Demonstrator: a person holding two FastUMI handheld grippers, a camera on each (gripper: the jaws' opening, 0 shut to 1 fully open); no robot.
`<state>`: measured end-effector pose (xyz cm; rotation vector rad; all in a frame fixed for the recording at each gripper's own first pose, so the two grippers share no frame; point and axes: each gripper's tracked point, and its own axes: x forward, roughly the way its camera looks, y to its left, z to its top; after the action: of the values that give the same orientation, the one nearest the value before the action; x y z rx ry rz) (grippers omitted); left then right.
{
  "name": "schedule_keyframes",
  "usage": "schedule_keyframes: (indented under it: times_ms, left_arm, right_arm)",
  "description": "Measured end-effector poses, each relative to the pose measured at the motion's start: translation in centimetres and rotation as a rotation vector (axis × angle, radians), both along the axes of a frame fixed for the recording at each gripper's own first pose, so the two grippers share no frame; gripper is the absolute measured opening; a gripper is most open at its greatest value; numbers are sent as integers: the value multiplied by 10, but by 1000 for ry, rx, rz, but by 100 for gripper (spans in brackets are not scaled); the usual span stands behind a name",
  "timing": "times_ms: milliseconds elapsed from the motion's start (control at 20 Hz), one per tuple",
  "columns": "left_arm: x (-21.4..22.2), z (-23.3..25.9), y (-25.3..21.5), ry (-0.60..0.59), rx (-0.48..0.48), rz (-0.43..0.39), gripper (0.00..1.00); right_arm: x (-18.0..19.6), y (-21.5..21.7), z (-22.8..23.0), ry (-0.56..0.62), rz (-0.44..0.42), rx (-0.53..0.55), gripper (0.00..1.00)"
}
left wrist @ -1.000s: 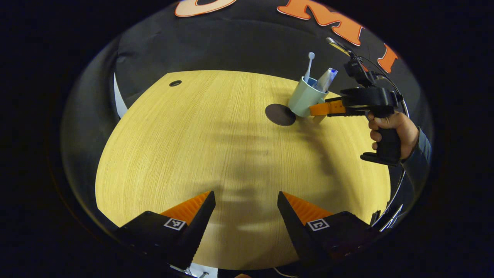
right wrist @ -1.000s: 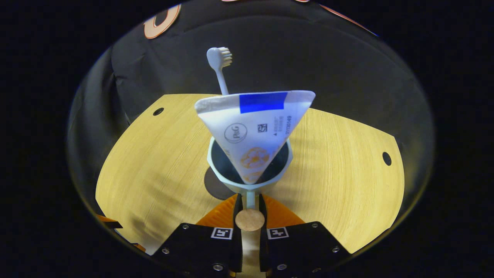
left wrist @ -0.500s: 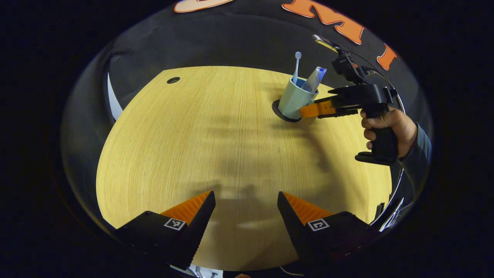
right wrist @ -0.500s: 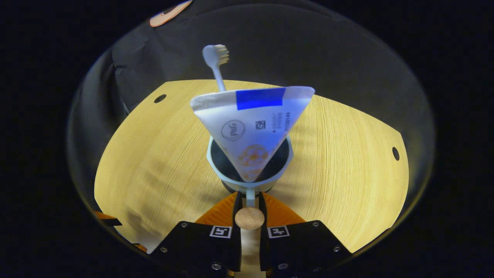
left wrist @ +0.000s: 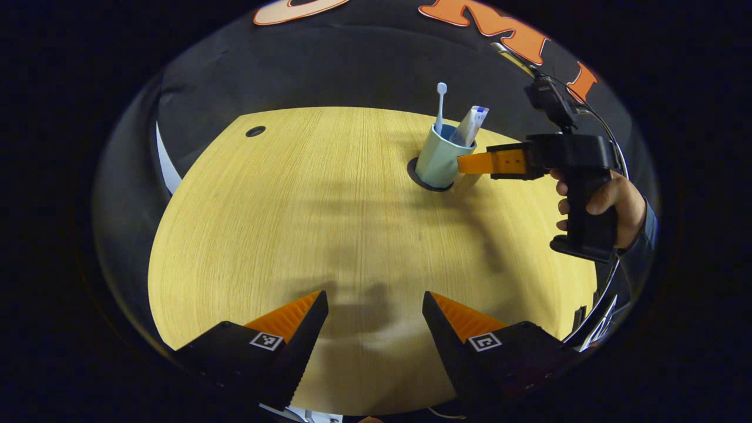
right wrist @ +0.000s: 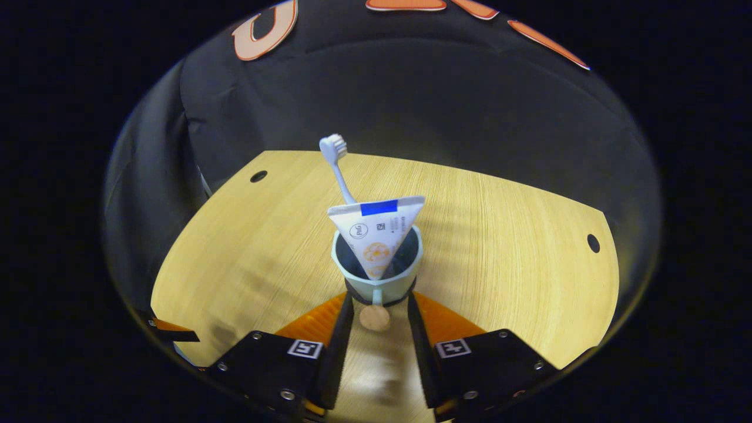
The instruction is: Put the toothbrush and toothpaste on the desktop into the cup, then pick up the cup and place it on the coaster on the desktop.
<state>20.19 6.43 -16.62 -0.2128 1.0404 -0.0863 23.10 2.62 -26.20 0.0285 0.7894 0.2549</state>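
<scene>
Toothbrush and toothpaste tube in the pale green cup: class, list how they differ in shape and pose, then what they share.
The white toothbrush is a thin stick with a small bristled head; the white, blue-striped toothpaste tube is a broad flat wedge. The toothbrush rises higher and leans left in the right gripper view; the tube sits lower and nearer the camera. Both stand in the pale green cup on the dark round coaster.

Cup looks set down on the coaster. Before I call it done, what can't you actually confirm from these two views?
- Coaster: left gripper view shows a dark crescent; the cup covers the rest, so centring is unclear.
- Toothbrush handle and toothpaste cap: hidden inside the cup, right gripper view.
- Right gripper: open, straddling the cup's handle; contact unclear.
</scene>
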Motion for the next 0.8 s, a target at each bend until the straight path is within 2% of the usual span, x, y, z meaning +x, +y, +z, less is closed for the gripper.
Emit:
schedule_keyframes:
  times_ms: [100,200,250,300,400,500,650,800]
  left_arm:
    - [5,7,-5,-34,22,5,98]
    - [11,11,-8,-75,52,15,98]
    - [11,16,-13,-91,62,23,98]
    - [10,24,-18,-110,71,32,98]
    - [6,39,-28,-159,101,46,98]
    - [4,52,-32,-217,151,59,98]
    - [-3,78,-44,-301,172,86,98]
    - [-14,121,-55,-414,197,115,98]
  right_arm:
    - [-5,-5,15,-53,-3,20,70]
    - [-13,-18,34,-109,-6,23,72]
    - [-17,-26,46,-138,-6,22,70]
    - [-22,-34,55,-166,-7,18,80]
    - [-32,-51,72,-221,-22,16,90]
    - [-48,-67,85,-269,-43,15,95]
    - [-77,-97,100,-317,-78,3,96]
    - [-109,-120,126,-395,-150,62,97]
